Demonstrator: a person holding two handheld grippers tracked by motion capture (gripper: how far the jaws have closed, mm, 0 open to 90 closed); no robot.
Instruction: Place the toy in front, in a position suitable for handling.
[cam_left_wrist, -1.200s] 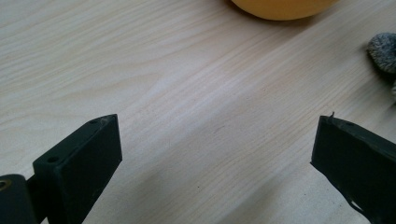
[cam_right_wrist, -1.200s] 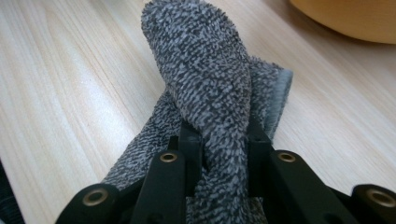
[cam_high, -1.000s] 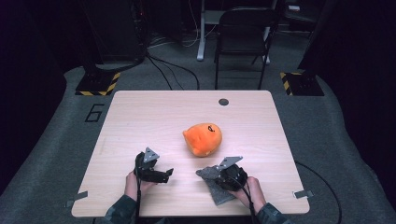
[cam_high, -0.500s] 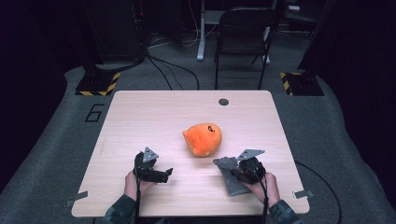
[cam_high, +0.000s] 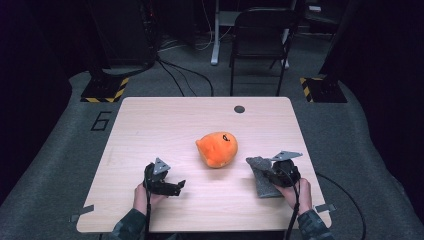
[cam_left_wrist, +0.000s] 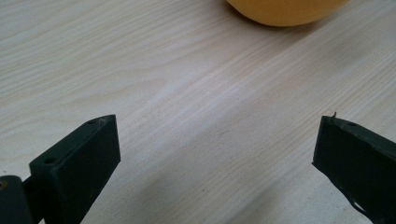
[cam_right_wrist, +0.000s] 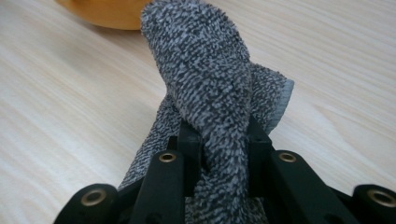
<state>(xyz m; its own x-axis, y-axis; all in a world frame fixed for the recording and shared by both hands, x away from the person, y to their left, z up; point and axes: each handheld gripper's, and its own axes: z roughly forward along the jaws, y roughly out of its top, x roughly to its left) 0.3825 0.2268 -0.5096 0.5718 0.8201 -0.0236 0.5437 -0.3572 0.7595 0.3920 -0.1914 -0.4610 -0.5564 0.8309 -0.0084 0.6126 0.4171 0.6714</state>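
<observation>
A pale wood-grain surface (cam_high: 165, 125) with rounded corners was set on a grey carpeted floor (cam_high: 65, 165), on which the numeral 6 (cam_high: 101, 121) was marked. A small dark round cap (cam_high: 239, 109) was seen near the surface's far edge. Beyond it, a dark chair (cam_high: 260, 45) was placed, with 2 yellow-and-black striped bases (cam_high: 105, 90) at either side and cables (cam_high: 185, 75) trailed across the floor. The room behind was left in darkness.

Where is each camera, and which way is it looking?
High view: above the person's side, looking forward and down at the table; forearms, left hand-held gripper, right hand-held gripper.
Left gripper view: on that gripper, facing bare wood; jaws apart.
Right gripper view: on that gripper; jaws clamp the grey cloth.
All three share the orange plush toy.
</observation>
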